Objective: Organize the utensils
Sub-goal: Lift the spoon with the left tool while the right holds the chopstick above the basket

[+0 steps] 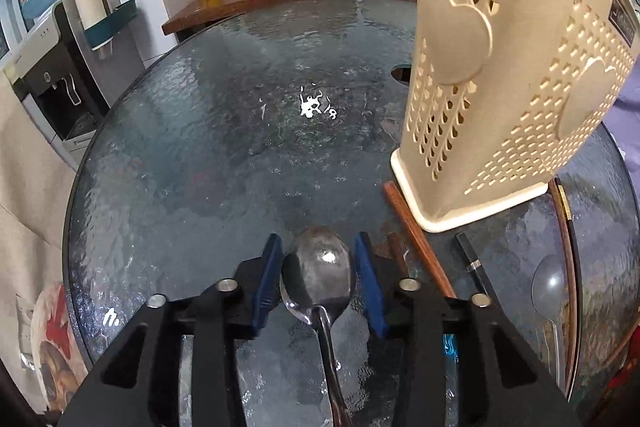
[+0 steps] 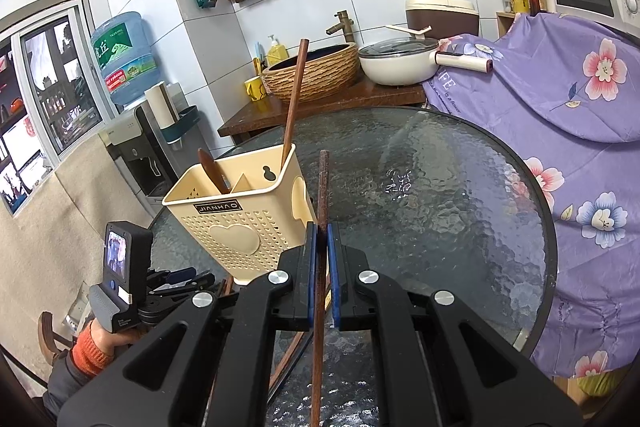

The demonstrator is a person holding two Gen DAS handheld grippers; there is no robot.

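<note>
- A metal spoon [image 1: 318, 273] lies on the glass table [image 1: 224, 155], its bowl between the 2 blue pads of the left claw [image 1: 319, 279] and its handle running back under the claw.
- The left claw's jaws stand apart, 1 on each side of the spoon's bowl; whether the pads touch it cannot be told.
- A brown wooden chopstick [image 2: 322, 227] is clamped between the right claw's [image 2: 323, 267] pads, which are pressed together on it; its tip rises above the fingers and its other end runs down past them.
- The cream utensil holder [image 2: 240, 211] stands on the table just left of the right claw, with a long chopstick [image 2: 294, 103] and a wooden handle [image 2: 212, 171] leaning in its compartments.
- In the left wrist view, the holder [image 1: 500, 75] is right of the spoon; 2 brown chopsticks [image 1: 416, 239] and a black one [image 1: 474, 263] lie at its base, and a pale spoon [image 1: 550, 287] lies further right.
</note>
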